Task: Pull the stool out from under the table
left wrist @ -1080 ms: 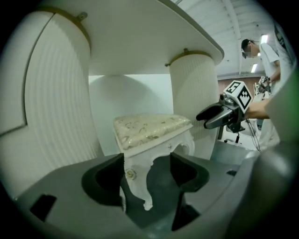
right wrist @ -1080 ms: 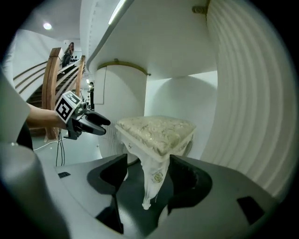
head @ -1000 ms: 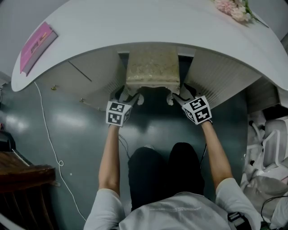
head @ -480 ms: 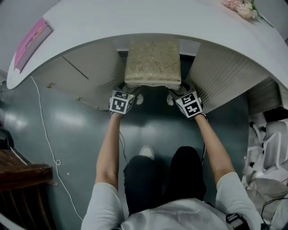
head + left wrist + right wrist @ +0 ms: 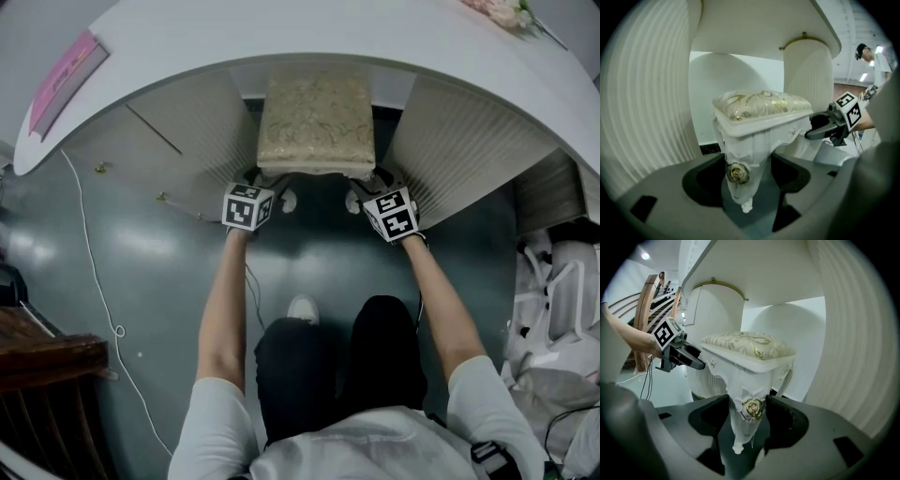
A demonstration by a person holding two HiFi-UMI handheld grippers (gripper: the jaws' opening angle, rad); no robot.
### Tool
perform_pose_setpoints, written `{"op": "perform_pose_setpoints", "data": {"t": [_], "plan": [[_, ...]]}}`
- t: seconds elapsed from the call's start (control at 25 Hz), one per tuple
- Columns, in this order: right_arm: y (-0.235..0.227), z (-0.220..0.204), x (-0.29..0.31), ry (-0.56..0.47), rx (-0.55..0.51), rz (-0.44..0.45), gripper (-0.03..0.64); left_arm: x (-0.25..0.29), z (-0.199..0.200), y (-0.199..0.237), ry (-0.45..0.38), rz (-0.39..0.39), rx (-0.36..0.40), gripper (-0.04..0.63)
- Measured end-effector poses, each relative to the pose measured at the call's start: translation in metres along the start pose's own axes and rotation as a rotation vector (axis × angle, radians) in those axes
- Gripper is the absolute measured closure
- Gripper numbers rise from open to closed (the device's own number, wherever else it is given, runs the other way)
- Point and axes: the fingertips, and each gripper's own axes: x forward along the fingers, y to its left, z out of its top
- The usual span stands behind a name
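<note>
My left gripper (image 5: 747, 176) clamps the front-left leg (image 5: 740, 154) of the stool (image 5: 317, 112), my right gripper (image 5: 747, 420) clamps the front-right leg (image 5: 749, 390), both equally near; the stool stands dead ahead in the table (image 5: 281, 33) recess between the ribbed pedestals (image 5: 459, 141), so I judge the pull runs straight back toward me.

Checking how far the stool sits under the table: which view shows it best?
Head view: the stool, seat fully visible from above, sits between the table's pedestals. Each gripper view shows one leg between its jaws and the cushion's side.

Arms (image 5: 225, 309) outstretched; left gripper (image 5: 747, 177) and right gripper (image 5: 746, 422) each clamping stool leg (image 5: 740, 157)
</note>
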Motion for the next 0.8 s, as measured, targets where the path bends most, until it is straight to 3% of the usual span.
{"op": "perform_pose_setpoints", "data": {"t": [0.48,0.8], "plan": [[0.037,-0.025,-0.051,0.015,-0.011,0.031,0.353,-0.053,-0.034,-0.045,-0.039,-0.016,-0.037,0.301],[0.055,-0.039,-0.083,0.064,0.005,0.035,0.353,-0.076,-0.048,-0.072,0.048,-0.053,-0.045,0.305]]}}
